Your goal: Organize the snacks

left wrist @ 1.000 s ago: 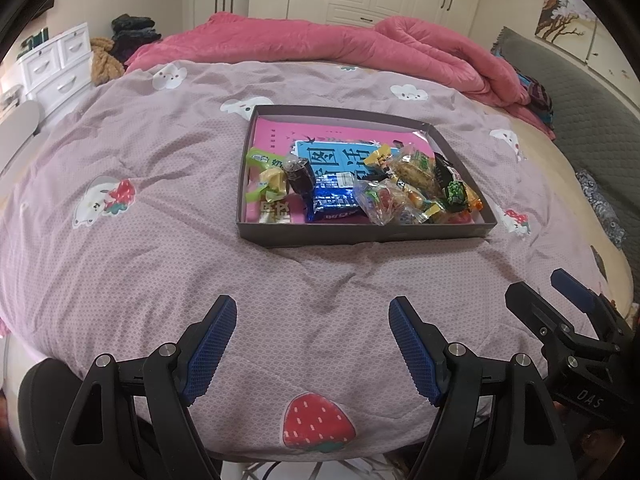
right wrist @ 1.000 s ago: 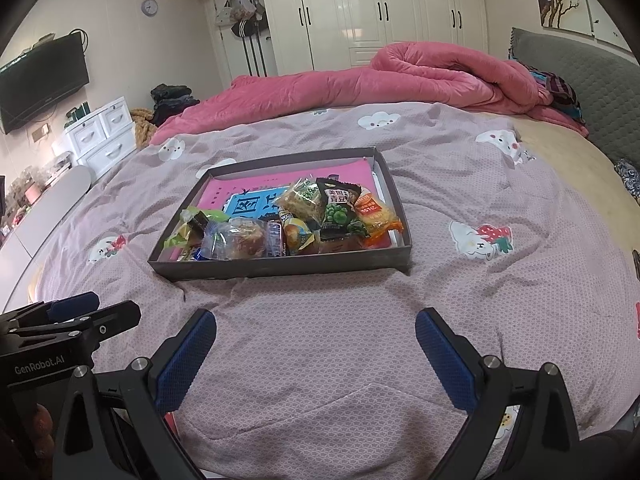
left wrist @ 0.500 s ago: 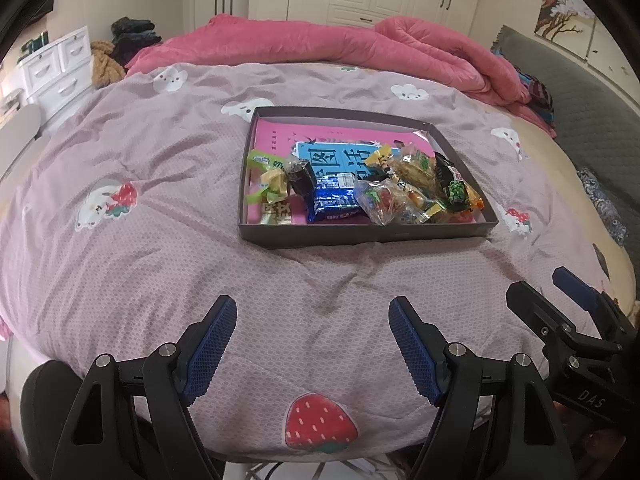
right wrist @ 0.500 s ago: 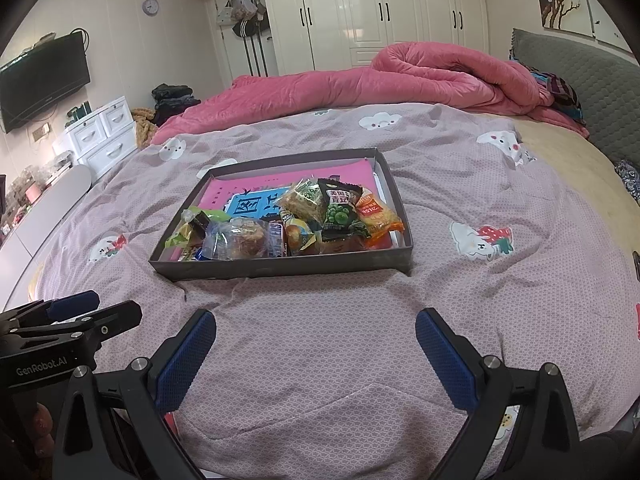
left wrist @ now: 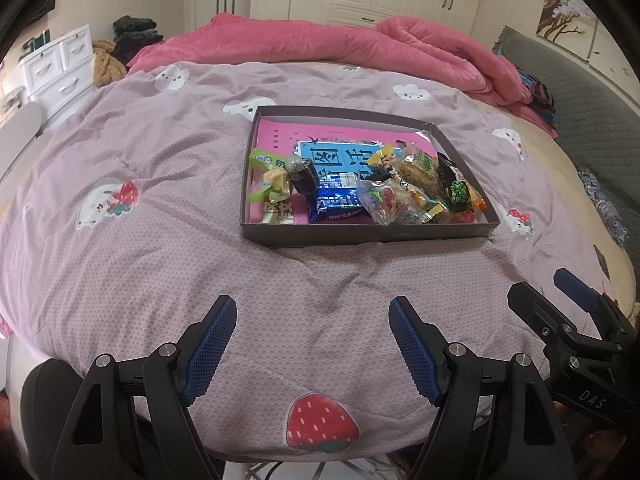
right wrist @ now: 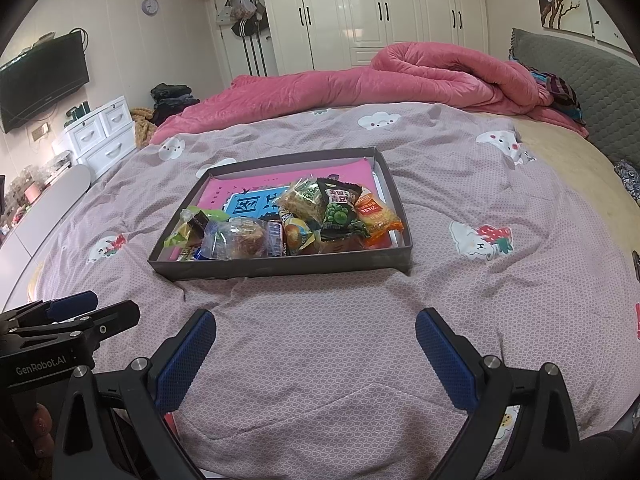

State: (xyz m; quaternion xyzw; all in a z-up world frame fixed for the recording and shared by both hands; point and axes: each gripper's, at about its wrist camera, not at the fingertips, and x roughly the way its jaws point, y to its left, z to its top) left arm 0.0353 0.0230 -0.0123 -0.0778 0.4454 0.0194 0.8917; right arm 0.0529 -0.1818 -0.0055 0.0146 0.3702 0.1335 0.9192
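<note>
1. The left hand-held gripper (left wrist: 312, 320) hovers over the lilac bedspread (left wrist: 140, 240) on the near side of the grey tray (left wrist: 360, 236), well apart from it. Its blue-padded jaws stand wide apart, with nothing between them and nothing touching the pads.
2. The right hand-held gripper (right wrist: 316, 332) hangs likewise on the near side of the tray (right wrist: 280, 270), its jaws spread wide and empty above the bedspread.
3. Each hand-held gripper shows at the edge of the other's view: the right one (left wrist: 560, 300) to the right of the tray, the left one (right wrist: 92, 308) to its left.
4. The snacks (left wrist: 360, 192) lie heaped inside the tray, crowded against its near wall, on a pink and blue book (left wrist: 332, 140).
5. Among them, a blue packet (left wrist: 338, 198) lies near the tray's middle, a green pea packet (right wrist: 340, 212) towards its right side, and an orange packet (right wrist: 376, 214) just beside that, by the right wall.
6. A rolled pink quilt (right wrist: 400, 76) lies beyond the tray's far wall.
</note>
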